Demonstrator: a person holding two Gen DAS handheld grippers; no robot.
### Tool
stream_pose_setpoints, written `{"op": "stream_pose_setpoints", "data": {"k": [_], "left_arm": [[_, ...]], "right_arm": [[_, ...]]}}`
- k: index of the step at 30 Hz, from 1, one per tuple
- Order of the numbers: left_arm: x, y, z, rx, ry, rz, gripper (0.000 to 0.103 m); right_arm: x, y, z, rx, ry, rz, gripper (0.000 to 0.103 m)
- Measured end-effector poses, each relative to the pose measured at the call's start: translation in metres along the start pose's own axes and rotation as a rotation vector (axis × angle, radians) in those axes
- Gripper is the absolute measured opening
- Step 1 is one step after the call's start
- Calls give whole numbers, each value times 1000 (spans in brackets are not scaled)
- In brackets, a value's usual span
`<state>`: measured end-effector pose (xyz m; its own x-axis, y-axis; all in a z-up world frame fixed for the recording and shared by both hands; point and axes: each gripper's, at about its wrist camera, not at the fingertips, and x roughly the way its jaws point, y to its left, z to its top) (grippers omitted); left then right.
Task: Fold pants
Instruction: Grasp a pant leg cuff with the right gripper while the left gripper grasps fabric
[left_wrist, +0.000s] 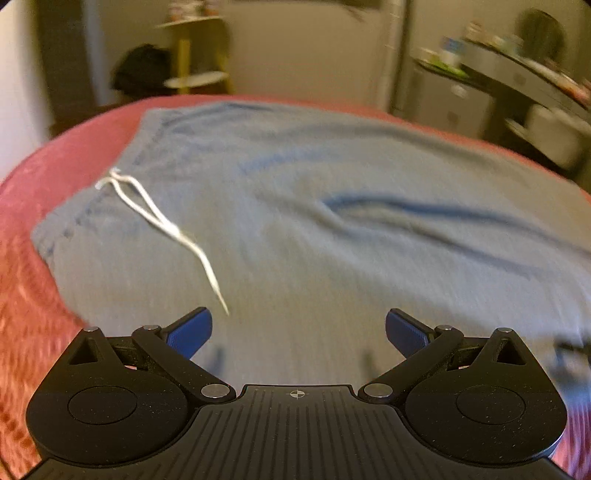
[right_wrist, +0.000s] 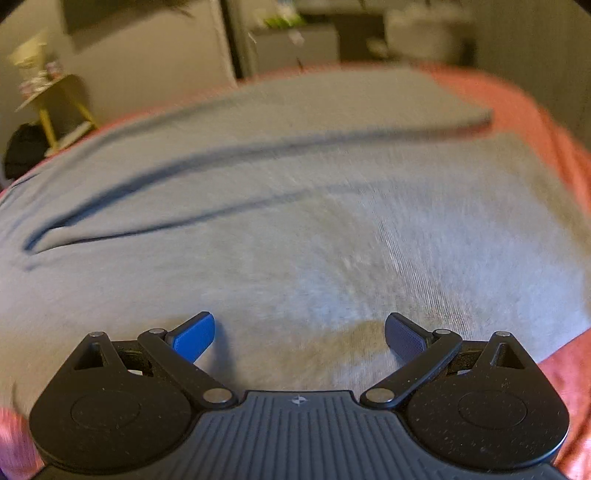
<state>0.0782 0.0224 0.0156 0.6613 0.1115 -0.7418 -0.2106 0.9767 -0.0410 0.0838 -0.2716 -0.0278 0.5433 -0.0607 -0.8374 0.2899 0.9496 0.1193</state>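
Note:
Grey-blue pants (left_wrist: 314, 206) lie spread flat on a red bed cover (left_wrist: 33, 280). Their waistband is at the left, with a white drawstring (left_wrist: 162, 225) trailing over the cloth. My left gripper (left_wrist: 299, 330) is open and empty, just above the near part of the pants beside the waistband. In the right wrist view the two pant legs (right_wrist: 295, 206) run to the right, with a dark fold line (right_wrist: 155, 177) between them and the hems at the far right. My right gripper (right_wrist: 299, 332) is open and empty above the near leg.
The red bed cover (right_wrist: 554, 122) shows around the pants. Beyond the bed stand a yellow shelf stand (left_wrist: 192, 55), a dark bag (left_wrist: 142, 72) on the floor, and a cluttered counter (left_wrist: 517, 70) at the right. Both views are motion-blurred.

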Motion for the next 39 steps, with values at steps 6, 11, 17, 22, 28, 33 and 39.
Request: {"op": "stream_pose_setpoints", "data": {"k": [6, 11, 17, 22, 28, 33, 39], "left_arm": [[62, 13, 43, -175, -103, 142, 103], [91, 42, 39, -250, -164, 278, 103], [98, 59, 31, -301, -208, 323, 103], [106, 61, 26, -277, -234, 368, 103], [121, 62, 21, -289, -199, 392, 103], [123, 63, 19, -303, -201, 376, 103], [121, 68, 18, -333, -197, 346, 103]], "right_arm": [[10, 2, 6, -140, 60, 10, 99], [2, -15, 92, -40, 56, 57, 99], [79, -34, 250, 248, -78, 43, 89], [158, -31, 321, 447, -84, -44, 69], [210, -28, 335, 462, -36, -232, 77], [206, -32, 324, 360, -113, -281, 36], [121, -54, 286, 370, -318, -106, 4]]}}
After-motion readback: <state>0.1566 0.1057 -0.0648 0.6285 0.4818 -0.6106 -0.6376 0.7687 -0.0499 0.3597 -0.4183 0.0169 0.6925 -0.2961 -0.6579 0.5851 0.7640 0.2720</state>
